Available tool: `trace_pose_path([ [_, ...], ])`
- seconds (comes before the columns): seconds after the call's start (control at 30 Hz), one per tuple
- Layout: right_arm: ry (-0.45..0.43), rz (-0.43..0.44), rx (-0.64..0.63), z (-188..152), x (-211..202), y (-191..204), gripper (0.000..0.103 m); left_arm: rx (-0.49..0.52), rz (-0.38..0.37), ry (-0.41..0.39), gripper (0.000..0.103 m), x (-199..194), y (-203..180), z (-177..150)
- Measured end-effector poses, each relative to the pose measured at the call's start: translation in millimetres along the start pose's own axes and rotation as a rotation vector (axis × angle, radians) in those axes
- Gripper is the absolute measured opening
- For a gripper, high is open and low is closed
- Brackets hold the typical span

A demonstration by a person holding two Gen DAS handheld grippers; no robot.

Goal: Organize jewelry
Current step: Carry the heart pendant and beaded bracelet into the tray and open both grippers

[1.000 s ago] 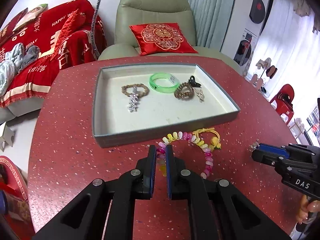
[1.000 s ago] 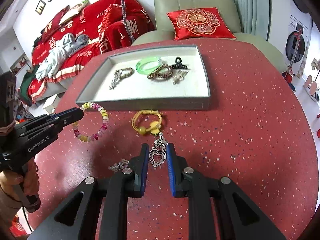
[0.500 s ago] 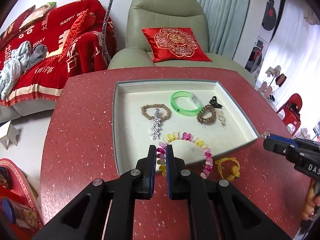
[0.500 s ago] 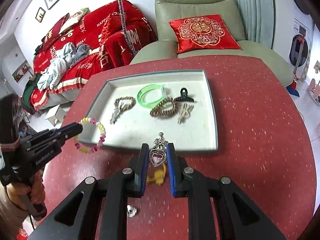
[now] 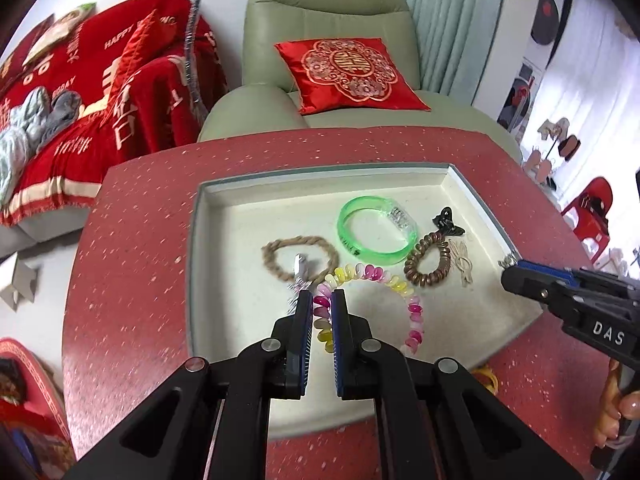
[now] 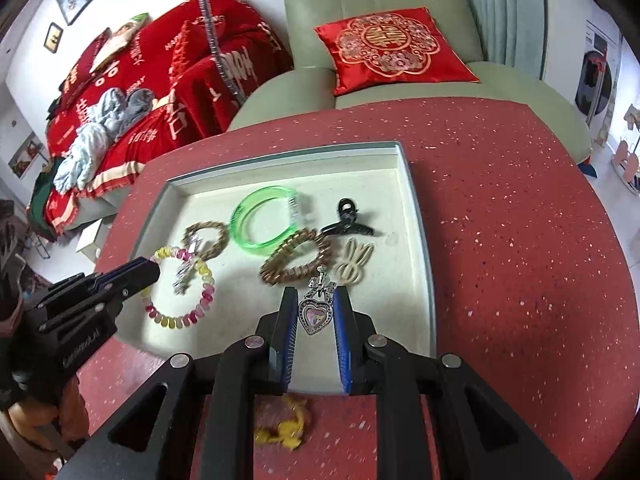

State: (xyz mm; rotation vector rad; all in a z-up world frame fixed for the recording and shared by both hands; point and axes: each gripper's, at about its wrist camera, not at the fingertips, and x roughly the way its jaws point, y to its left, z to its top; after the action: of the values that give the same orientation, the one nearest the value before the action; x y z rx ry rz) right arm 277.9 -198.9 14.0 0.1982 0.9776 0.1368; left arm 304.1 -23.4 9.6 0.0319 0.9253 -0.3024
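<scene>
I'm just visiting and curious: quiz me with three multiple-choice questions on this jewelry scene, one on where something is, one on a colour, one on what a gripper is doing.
1. Where does the yellow bracelet lie?
A. inside the tray
B. on the red table, outside the tray
C. on the armchair

2. What colour is the plastic bangle in the tray?
A. green
B. blue
C. black

3. What is the right gripper doing?
A. it is wide open and holds nothing
B. it is shut on the heart pendant
C. it is shut on the black hair clip

Answers:
1 B: it lies on the red table, just outside the tray's near wall.
2 A: the bangle is translucent green.
3 B: the heart pendant sits pinched between its two fingers, while the black hair clip lies apart in the tray.
</scene>
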Motion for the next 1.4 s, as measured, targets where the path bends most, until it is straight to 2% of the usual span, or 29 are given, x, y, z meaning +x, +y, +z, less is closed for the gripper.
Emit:
trace_pose_path([
  [0.37,0.038,-0.025,0.019,3,33,-14,0.019,0.073,0.059,0.033,0.027,31,-20,-4],
  [0.63,0.056,-0.028,0.024,-3,43,-18,0.02,0.127,0.123,0.028,0.027,36,-26,-9],
  [0.93,0.073,-0.028,0.009,-3,48,-15,0.02,0.138,0.141,0.038,0.027,41,-29,-13],
  [1.03,0.079,-0.018,0.015,-3,47,-14,0.028,0.135,0.144,0.03,0.027,40,-29,-15],
  [1.1,0.071,-0.014,0.021,-3,44,-13,0.052,0.134,0.145,0.021,0.027,37,-28,-16],
  [1.4,0.017,0.036,0.046,-2,18,-7,0.055,0.116,0.151,0.008,0.027,29,-24,-17],
])
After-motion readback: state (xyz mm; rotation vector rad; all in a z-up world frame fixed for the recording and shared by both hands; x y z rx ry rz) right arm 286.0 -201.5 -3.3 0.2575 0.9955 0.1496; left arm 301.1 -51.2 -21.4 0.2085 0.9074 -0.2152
